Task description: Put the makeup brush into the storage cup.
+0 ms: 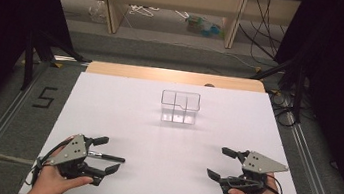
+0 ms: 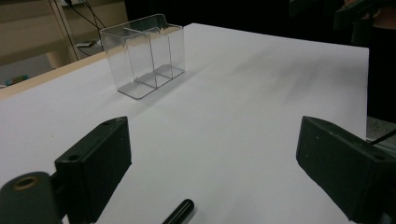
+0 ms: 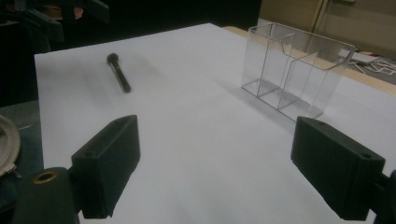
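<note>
A clear plastic organizer with several compartments stands empty on the white tabletop, toward the back middle. It also appears in the left gripper view and the right gripper view. A slim black brush lies flat on the table between the jaws of my left gripper, which is open and not pressing on it. Its tip pokes up between those jaws. The brush is far off to the left of my right gripper. My right gripper is open and holds nothing.
The table's near edge runs just below both hands. A wooden strip borders the far edge. Metal rails flank the table, a "5" marks the floor at left, and cables and shelving lie beyond.
</note>
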